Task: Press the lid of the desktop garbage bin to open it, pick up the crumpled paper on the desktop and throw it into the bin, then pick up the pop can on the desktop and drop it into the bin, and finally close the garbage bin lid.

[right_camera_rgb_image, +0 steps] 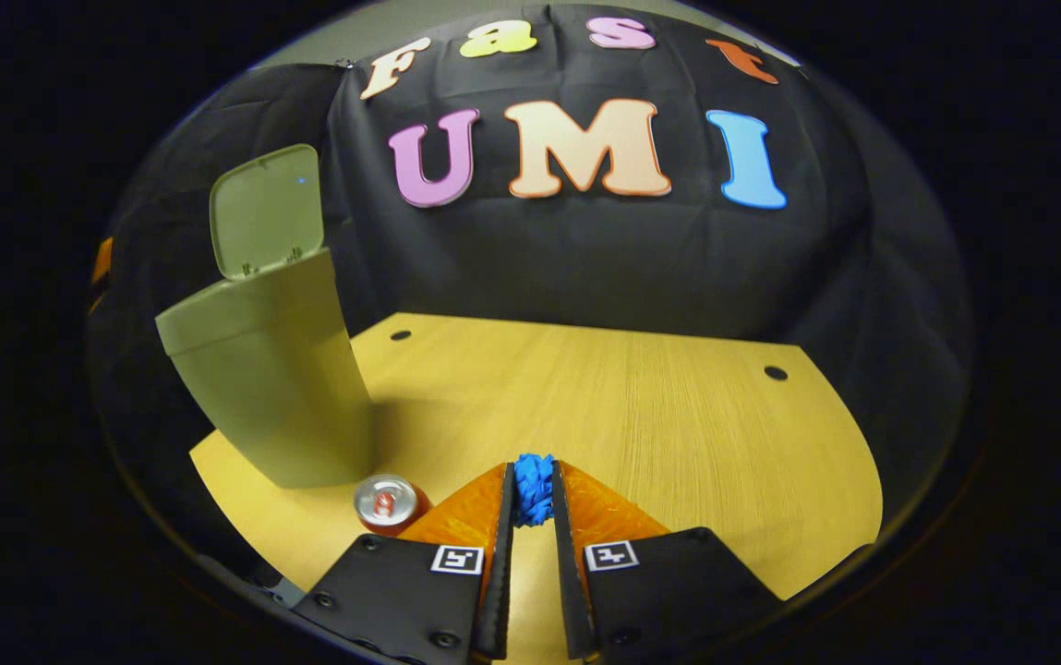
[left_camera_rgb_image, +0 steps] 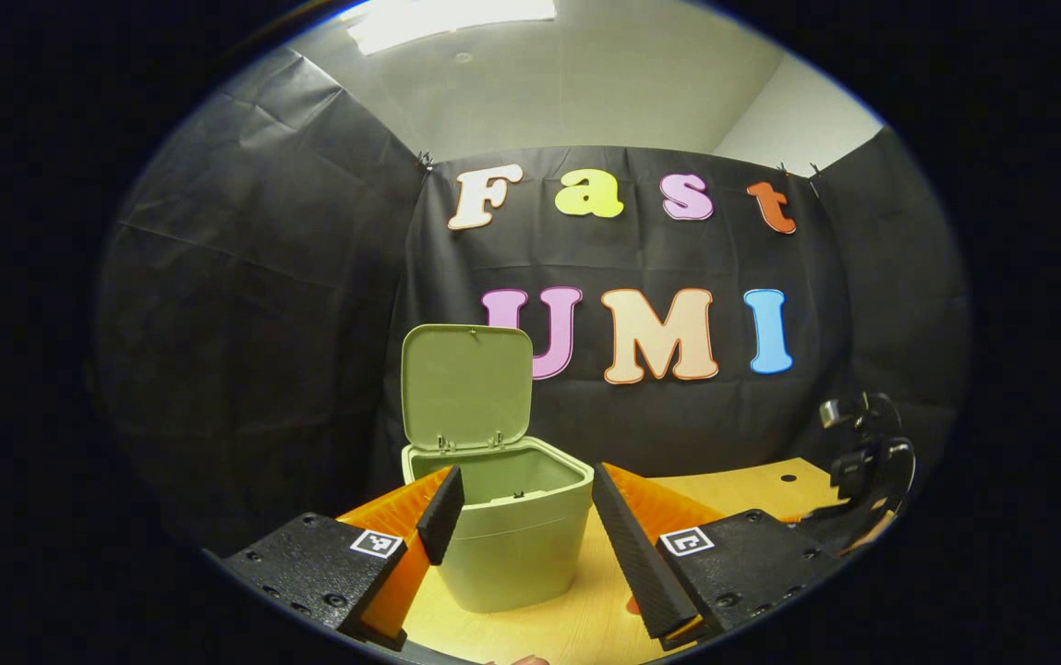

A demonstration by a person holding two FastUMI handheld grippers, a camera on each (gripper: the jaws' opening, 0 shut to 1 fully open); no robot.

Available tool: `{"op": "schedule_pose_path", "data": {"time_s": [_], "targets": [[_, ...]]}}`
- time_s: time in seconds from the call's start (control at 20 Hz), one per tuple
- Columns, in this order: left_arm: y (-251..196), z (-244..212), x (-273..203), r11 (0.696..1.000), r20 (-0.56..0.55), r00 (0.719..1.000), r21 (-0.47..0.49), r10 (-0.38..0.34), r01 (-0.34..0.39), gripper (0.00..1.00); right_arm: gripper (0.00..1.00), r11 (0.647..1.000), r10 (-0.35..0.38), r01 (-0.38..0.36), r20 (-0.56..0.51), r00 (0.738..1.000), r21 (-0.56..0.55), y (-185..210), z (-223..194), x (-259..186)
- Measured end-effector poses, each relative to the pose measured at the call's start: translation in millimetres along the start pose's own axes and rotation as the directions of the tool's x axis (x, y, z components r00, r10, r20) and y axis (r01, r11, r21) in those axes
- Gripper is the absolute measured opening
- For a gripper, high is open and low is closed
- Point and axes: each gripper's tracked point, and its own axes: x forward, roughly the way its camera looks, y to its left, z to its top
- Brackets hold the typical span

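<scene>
A pale green desktop bin (left_camera_rgb_image: 507,531) stands on the wooden table with its lid (left_camera_rgb_image: 467,388) swung up and open. My left gripper (left_camera_rgb_image: 530,517) is open, its fingers framing the bin just in front of it, with nothing between them. In the right gripper view the bin (right_camera_rgb_image: 271,369) stands at the left with its lid (right_camera_rgb_image: 267,211) raised. My right gripper (right_camera_rgb_image: 533,494) is shut on a crumpled blue paper (right_camera_rgb_image: 533,488), held low over the table. A red pop can (right_camera_rgb_image: 387,503) stands upright beside the bin's base, just left of the right gripper.
The wooden table (right_camera_rgb_image: 641,406) stretches right of the bin, with small dark holes (right_camera_rgb_image: 776,373) near its far edge. Black cloth walls close the booth behind and at both sides. The other gripper (left_camera_rgb_image: 867,462) shows at the far right of the left gripper view.
</scene>
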Motion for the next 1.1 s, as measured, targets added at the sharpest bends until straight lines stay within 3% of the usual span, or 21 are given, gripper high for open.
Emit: {"op": "schedule_pose_path", "data": {"time_s": [0.2,0.25,0.45,0.85,1.05,1.1], "targets": [[11,-7,3,1.0,-0.012,1.0,-0.013,0.001,-0.001,0.86,0.22,0.997,0.071,-0.069,0.119,0.99,-0.021,45,65,-13],[14,-8,4,1.0,-0.014,1.0,-0.016,0.001,-0.001,0.86,0.25,0.996,0.092,-0.09,0.14,0.986,-0.024,58,78,-15],[34,-14,5,1.0,-0.025,1.0,-0.02,0.003,-0.003,0.86,0.25,0.985,0.173,-0.172,0.206,0.963,-0.025,113,117,-18],[93,-25,0,0.998,-0.052,0.997,-0.001,0.055,-0.055,0.87,0.25,0.955,0.294,-0.297,0.226,0.929,-0.02,216,137,9],[111,-32,-6,0.996,-0.072,0.994,-0.006,0.085,-0.085,0.86,0.25,0.946,0.323,-0.322,0.213,0.922,-0.041,248,136,25],[112,-34,-7,0.996,-0.082,0.993,-0.008,0.085,-0.086,0.87,0.35,0.946,0.324,-0.32,0.207,0.923,-0.052,252,134,30]]}}
